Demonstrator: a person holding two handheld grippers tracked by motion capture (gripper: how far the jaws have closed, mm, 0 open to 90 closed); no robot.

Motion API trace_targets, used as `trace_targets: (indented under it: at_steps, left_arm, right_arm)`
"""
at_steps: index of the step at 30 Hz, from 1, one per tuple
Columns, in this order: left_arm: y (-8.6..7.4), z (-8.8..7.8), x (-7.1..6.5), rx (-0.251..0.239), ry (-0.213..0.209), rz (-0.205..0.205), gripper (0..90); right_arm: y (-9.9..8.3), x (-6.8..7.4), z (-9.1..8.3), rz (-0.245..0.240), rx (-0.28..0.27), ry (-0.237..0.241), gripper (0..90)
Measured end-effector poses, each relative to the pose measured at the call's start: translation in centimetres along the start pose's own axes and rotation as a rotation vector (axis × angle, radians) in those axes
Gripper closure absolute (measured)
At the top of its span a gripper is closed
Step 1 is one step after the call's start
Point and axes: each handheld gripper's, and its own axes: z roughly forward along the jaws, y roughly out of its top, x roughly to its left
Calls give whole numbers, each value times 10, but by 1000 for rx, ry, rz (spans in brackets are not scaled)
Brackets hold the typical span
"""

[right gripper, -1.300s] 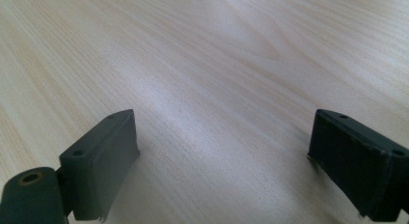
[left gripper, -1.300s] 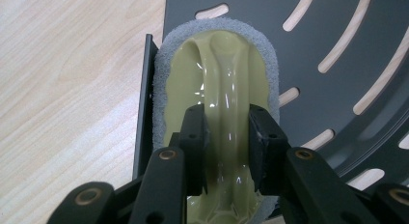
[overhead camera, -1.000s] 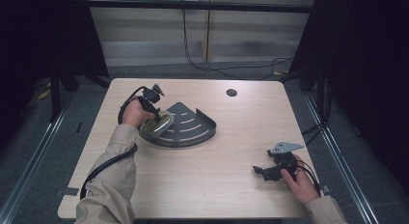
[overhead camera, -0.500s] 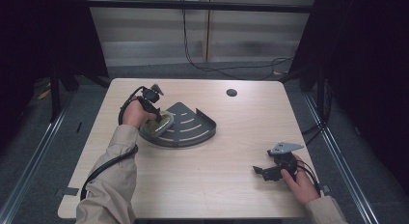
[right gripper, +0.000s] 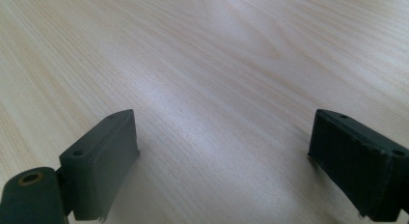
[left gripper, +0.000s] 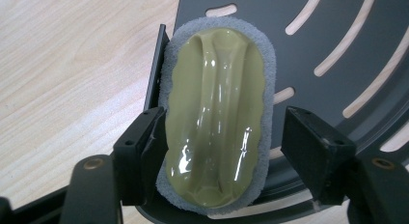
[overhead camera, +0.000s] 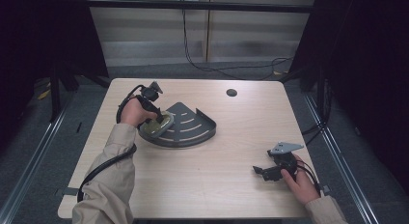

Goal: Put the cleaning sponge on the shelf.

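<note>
Pale wooden table [overhead camera: 193, 185], dark room; both tools open, left tool [left gripper: 226, 137] just released from scrubber [left gripper: 217, 118].

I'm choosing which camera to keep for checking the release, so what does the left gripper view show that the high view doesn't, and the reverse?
Left gripper view: the sponge's glossy olive ridged top and grey foam rim, a gap beside the right jaw, the jaws having just been opening.

High view: the whole table, its round hole, the right tool resting open near the front edge, and both sleeves.

Both: the sponge lying on the dark slotted corner shelf, at the left tool.
</note>
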Motion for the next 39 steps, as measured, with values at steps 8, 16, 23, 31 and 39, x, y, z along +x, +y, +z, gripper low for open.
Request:
trace_targets:
  at_steps: [8, 16, 23, 31, 39]
  left_arm:
    - [-3, -9, -4, -4, -15, -7, 268]
    - [-13, -20, -7, 2, -20, -16, 255]
    - [-19, -30, -11, -9, -27, -6, 251]
    - [-32, -35, -14, -19, -36, -7, 251]
    - [-49, -31, -13, -27, -58, -17, 251]
  right_arm:
    - [0, 0, 0, 1, 0, 0, 93]
    - [0, 0, 0, 1, 1, -1, 93]
    - [-1, 0, 0, -3, -2, 3, 93]
    - [-1, 0, 0, -5, -3, 3, 93]
    - [-1, 0, -1, -3, -1, 4, 93]
